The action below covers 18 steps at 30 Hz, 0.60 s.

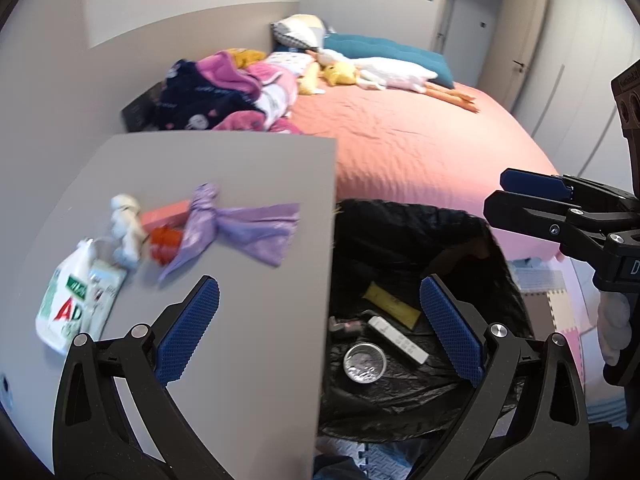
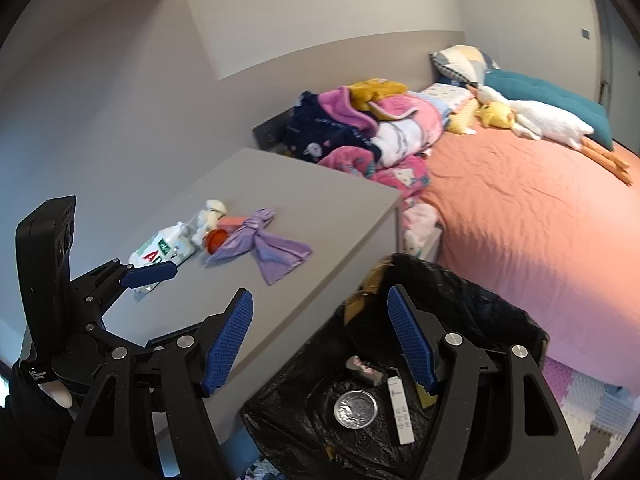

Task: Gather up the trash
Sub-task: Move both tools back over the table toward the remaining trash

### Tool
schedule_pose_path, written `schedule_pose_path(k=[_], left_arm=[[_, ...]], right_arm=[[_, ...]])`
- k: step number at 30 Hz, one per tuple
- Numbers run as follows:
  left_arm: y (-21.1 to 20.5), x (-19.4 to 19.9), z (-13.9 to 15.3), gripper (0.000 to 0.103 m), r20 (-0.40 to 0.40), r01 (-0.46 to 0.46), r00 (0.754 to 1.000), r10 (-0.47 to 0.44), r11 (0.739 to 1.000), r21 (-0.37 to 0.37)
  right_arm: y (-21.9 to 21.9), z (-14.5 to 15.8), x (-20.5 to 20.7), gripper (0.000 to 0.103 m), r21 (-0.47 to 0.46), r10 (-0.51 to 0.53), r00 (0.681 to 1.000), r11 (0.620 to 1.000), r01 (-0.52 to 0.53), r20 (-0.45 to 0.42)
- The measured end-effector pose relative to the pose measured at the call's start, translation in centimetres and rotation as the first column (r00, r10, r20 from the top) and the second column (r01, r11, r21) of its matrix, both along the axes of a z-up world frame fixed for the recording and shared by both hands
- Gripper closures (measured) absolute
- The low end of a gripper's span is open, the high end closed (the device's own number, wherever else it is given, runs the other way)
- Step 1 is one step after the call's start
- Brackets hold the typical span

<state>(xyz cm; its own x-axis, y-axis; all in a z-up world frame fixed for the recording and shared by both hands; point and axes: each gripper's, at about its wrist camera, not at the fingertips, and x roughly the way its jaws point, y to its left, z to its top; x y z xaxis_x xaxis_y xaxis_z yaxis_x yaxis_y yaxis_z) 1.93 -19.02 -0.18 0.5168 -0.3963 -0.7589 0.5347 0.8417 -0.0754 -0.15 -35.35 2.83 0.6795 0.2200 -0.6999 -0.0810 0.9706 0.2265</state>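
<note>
Bin: black-lined trash bin (image 2: 460,288) stands between the grey table (image 1: 256,360) and the bed; a foil cup and test cassette lie inside
Table trash: purple bag (image 1: 240,228), white packet (image 1: 68,304), crumpled tissue (image 1: 126,226) and an orange scrap sit clustered near your left, well apart from the bin
Tongs: left gripper (image 1: 320,328) wide and empty; right gripper (image 2: 320,344) wide and empty
Next move: I'd take the purple bag at its knot, lift clear, then carry it over the bin rim
</note>
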Motion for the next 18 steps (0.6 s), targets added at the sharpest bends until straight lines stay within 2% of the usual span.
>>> schedule_pose_path(k=[10, 18], left_arm=[[5.1, -0.2, -0.4, 0.006, 0.000, -0.124, 0.992, 0.124, 0.992, -0.001], [8.2, 0.2, -0.7, 0.006, -0.003, -0.190, 0.982, 0.190, 0.982, 0.002]], right_arm=[[4.4, -0.6, 2.2, 0.032, 0.002, 0.098, 0.995, 0.995, -0.098, -0.020], [7.4, -1.0, 4.0, 0.032, -0.004, 0.149, 0.988, 0.989, -0.149, -0.033]])
